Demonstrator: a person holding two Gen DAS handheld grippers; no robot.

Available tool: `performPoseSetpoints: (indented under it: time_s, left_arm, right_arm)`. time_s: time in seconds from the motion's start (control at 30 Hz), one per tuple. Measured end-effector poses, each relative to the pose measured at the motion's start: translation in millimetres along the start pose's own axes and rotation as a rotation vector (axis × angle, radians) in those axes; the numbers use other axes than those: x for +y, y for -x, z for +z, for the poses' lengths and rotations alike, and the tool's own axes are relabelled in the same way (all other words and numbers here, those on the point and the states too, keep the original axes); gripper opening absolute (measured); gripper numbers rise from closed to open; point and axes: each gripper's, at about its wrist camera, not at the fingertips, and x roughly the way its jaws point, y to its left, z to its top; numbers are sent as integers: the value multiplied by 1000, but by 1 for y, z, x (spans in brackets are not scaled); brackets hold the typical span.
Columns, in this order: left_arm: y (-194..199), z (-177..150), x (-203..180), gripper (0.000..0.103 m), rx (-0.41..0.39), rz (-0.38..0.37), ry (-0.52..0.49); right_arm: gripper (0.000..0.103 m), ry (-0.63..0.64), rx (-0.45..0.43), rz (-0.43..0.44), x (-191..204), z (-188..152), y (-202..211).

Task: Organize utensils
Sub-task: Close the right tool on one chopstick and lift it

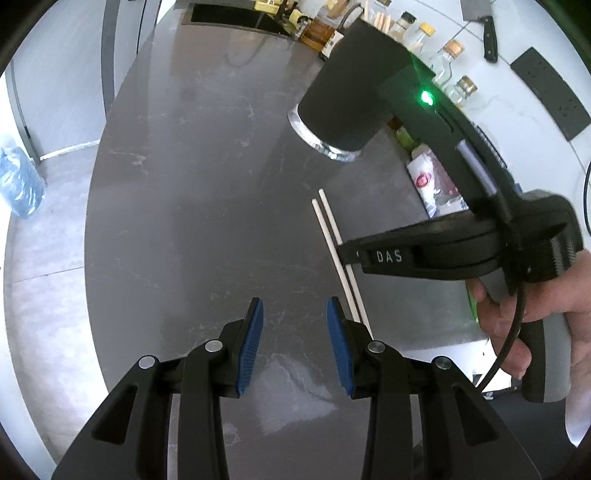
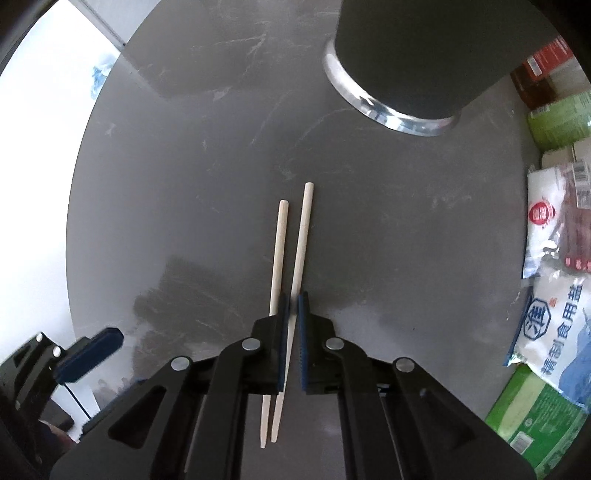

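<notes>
Two pale wooden chopsticks (image 2: 291,251) lie side by side on the grey countertop (image 2: 184,184). My right gripper (image 2: 293,306) is closed around one chopstick; the other runs just left of its left finger. Whether the chopsticks are lifted off the counter I cannot tell. In the left wrist view the chopsticks (image 1: 334,236) pass under the right gripper's fingers (image 1: 354,253). My left gripper (image 1: 294,317) is open and empty, low over the counter, left of the chopsticks. A dark cylindrical holder (image 2: 417,59) with a shiny metal base stands upright beyond the chopstick tips; it also shows in the left wrist view (image 1: 347,92).
Food packets and salt bags (image 2: 554,277) line the counter's right side. Bottles and jars (image 1: 443,55) stand at the back by the wall, where a cleaver (image 1: 480,22) hangs. A dark sink (image 1: 229,16) is at the far end. The counter edge drops to the floor on the left.
</notes>
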Motion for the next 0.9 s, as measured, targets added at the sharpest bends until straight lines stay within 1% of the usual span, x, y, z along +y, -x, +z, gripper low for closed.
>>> performPoseSetpoints:
  time_s: [0.1, 0.23, 0.33, 0.43, 0.5, 0.57, 0.6, 0.67, 0.8, 0.9]
  left_arm:
    - [-1, 3, 0, 34, -4, 5, 10]
    - [-2, 7, -5, 34, 4, 18, 20]
    - [-9, 12, -14, 34, 25, 26, 21]
    - [-24, 23, -23, 34, 100, 54, 40]
    - [-36, 28, -28, 34, 163, 56, 59]
    - [-46, 35, -38, 34, 231, 87, 46]
    - [-51, 39, -42, 34, 267, 101, 42]
    - [-60, 44, -46, 34, 309, 120, 67]
    - [-78, 57, -54, 34, 361, 183, 102]
    - [-90, 66, -59, 34, 375, 255, 107]
  right_arm:
    - [5, -30, 6, 71, -13, 2, 1]
    - [5, -80, 15, 140, -36, -3, 1]
    - [5, -96, -9, 184, -54, -14, 10]
    - [5, -87, -41, 233, -70, -24, 24]
    - [5, -88, -53, 269, -80, -31, 32]
    - [5, -78, -70, 299, -78, -32, 35]
    - [5, -73, -82, 323, -84, -35, 39]
    - [5, -74, -93, 359, -91, -43, 42]
    - [5, -54, -113, 410, -101, -51, 43]
    - [5, -33, -139, 411, -107, -55, 44]
